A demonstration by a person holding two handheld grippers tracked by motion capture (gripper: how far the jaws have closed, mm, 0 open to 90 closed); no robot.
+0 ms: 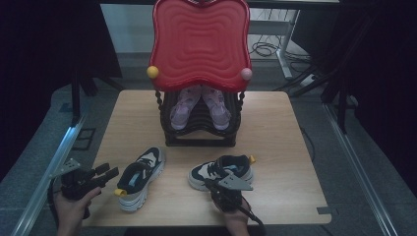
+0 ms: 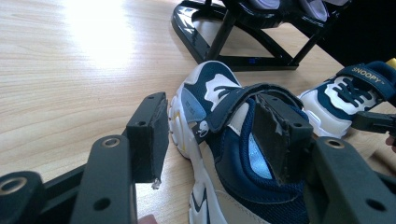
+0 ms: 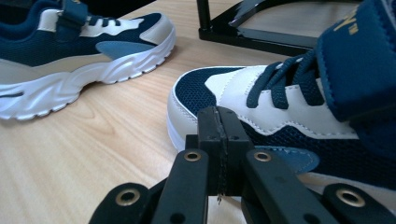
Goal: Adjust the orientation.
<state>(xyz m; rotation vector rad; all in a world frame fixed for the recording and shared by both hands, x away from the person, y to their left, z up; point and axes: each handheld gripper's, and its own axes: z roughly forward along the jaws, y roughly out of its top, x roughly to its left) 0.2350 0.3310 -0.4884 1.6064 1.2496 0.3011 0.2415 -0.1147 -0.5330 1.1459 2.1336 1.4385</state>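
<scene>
- Two small navy-and-white mesh sneakers with chunky white foam soles sit on the pale wooden bench (image 1: 285,147), in front of a black tiered shoe rack (image 1: 200,129) that carries a pair of lilac sneakers (image 1: 200,105) under a red wavy plastic top (image 1: 200,42).
- The left-hand sneaker (image 1: 140,177) lies near the front edge, heel with its yellow pull tab toward the person; the right-hand sneaker (image 1: 222,172) lies beside it, clearly apart, yellow tab on the far side.
- The left gripper (image 1: 101,176) hangs level just left of its shoe, jaws spread wide. In the left gripper view one pad (image 2: 148,135) stands outside the sole and the other over the collar by the strap, neither pressing yet.
- The right gripper (image 1: 216,186) sits at the near side of the right-hand sneaker, jaws pinched together on nothing; the right gripper view shows its closed tips just in front of the toe (image 3: 219,88).
- Handling, as a judgement: light shoes, a springy sole, soft mesh that gives way, a floppy velcro strap (image 2: 233,105).
- Best hold: pinch the padded collar or heel wall, one jaw inside the opening, not the slack strap.
</scene>
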